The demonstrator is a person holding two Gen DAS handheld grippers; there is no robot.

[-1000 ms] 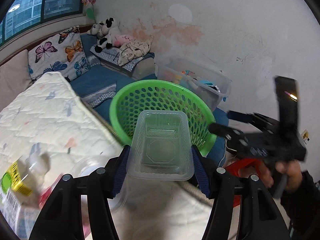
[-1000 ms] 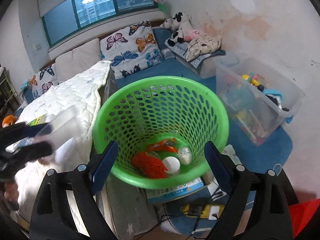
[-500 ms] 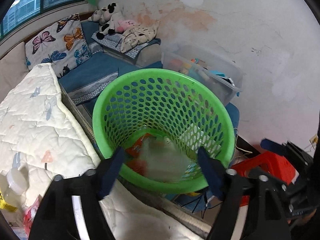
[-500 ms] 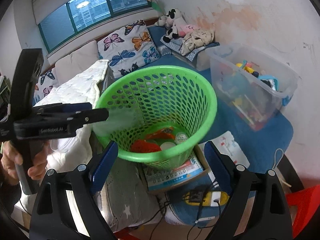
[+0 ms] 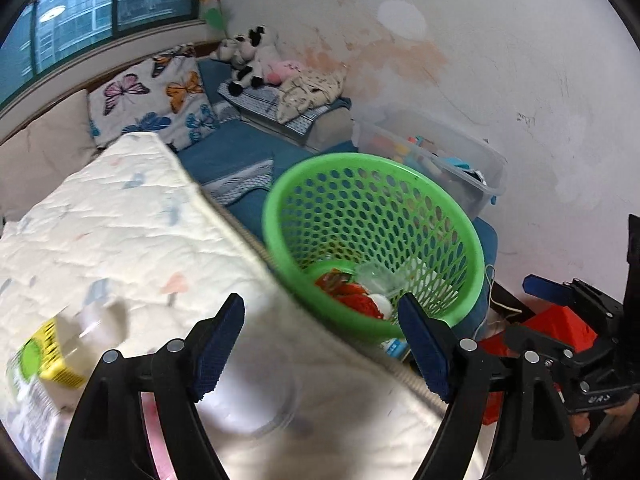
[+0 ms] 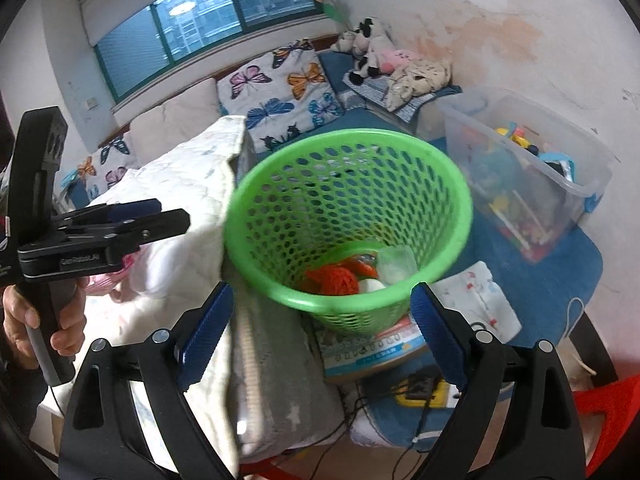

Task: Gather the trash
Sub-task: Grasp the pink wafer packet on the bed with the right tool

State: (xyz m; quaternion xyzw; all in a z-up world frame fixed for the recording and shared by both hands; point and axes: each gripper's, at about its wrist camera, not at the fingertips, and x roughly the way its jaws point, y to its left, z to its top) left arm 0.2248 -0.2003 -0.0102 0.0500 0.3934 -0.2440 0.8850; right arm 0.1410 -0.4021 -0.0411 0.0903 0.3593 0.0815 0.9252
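Left gripper (image 5: 320,344) jaws spread wide, nothing between the blue pads, hovering over the edge of the white quilted mattress (image 5: 120,232). Right gripper (image 6: 320,336) also wide open and empty, aimed down at the green perforated plastic basket (image 6: 440,216), which sits just beside the mattress edge on top of a printed cardboard box (image 6: 372,354). Clear rectangular plastic tub (image 6: 396,264) lies inside the basket at the bottom, tilted, touching a crumpled orange-red wrapper (image 6: 332,280) and a small white round item (image 6: 372,286). On the mattress near the left gripper: a clear plastic bottle with yellow-green label (image 5: 44,360), blurred, and a clear round container (image 5: 256,396) directly under the jaws, also blurred. Transparent storage bin of toys (image 6: 532,168) stands beyond the basket by the wall.
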